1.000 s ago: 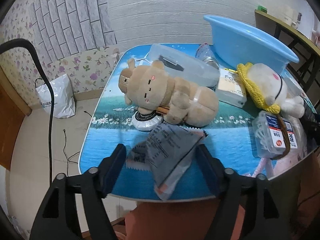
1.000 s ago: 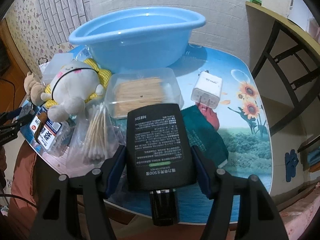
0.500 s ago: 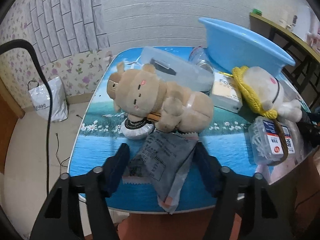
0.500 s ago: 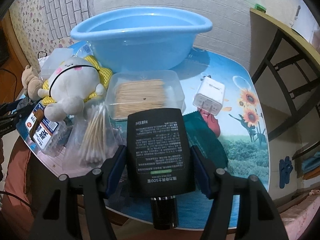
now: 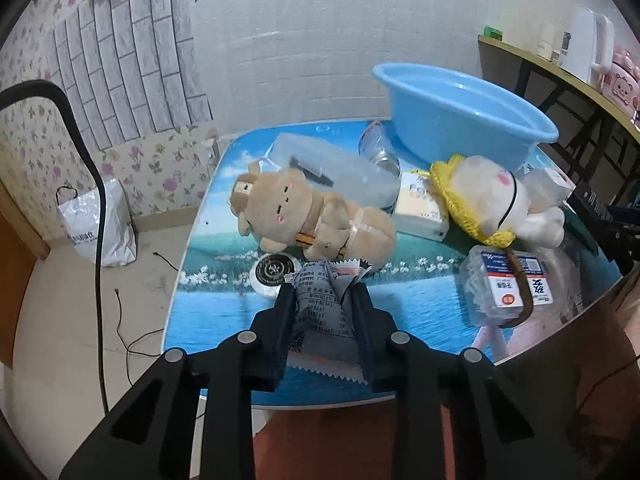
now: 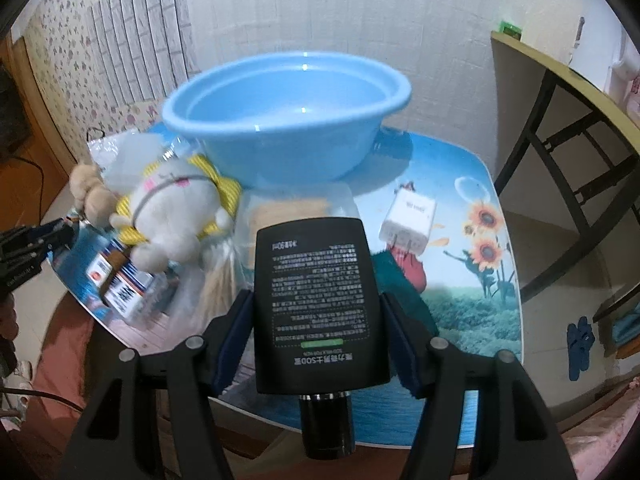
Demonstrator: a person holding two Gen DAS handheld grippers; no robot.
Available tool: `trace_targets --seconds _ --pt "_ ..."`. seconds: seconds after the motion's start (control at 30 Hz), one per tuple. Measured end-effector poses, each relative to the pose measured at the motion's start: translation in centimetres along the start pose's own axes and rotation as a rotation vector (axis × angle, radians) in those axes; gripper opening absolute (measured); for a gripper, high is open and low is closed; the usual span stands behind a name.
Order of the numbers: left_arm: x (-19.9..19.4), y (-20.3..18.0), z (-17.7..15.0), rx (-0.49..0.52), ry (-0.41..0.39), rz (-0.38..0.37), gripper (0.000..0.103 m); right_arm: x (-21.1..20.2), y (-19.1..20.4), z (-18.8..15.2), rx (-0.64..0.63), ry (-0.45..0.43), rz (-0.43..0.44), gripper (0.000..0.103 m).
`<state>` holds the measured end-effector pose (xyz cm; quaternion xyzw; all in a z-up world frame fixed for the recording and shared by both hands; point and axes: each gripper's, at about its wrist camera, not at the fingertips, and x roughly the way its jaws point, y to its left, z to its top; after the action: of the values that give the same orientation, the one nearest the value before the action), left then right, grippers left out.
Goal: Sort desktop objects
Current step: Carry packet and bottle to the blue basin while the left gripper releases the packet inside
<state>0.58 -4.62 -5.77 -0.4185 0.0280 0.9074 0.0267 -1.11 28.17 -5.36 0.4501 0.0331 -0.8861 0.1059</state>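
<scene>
The left gripper (image 5: 325, 300) has its jaws clenched on a grey packet (image 5: 320, 312), crumpled between them above the table's (image 5: 420, 300) near edge, just in front of the brown plush (image 5: 312, 216). The right gripper (image 6: 316, 308) has its jaws grasping a black bottle (image 6: 320, 304), cap toward the camera, held above the table in front of the blue basin (image 6: 288, 120). A white plush (image 6: 172, 212) lies left of the bottle.

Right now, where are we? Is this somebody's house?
Probably a room in a home. Flowery wallpaper covers the wall, and a small picture-topped table holds a blue washbasin, a tan plush toy and a white plush toy.
</scene>
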Motion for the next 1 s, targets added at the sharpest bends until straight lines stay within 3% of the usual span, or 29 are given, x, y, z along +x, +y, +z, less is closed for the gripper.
trace_targets --seconds 0.37,0.77,1.0 --pt "-6.1 -1.6 4.4 0.014 -0.146 -0.057 0.027 -3.3 0.7 2.2 -0.008 -0.085 0.065 0.062" --pt "-4.8 -4.7 11.5 0.053 -0.175 -0.095 0.027 -4.4 0.4 7.9 -0.038 -0.156 0.114 0.062" --pt "-2.2 -6.6 14.7 0.074 -0.141 -0.121 0.027 -1.6 -0.3 10.8 -0.030 -0.142 0.132 0.062"
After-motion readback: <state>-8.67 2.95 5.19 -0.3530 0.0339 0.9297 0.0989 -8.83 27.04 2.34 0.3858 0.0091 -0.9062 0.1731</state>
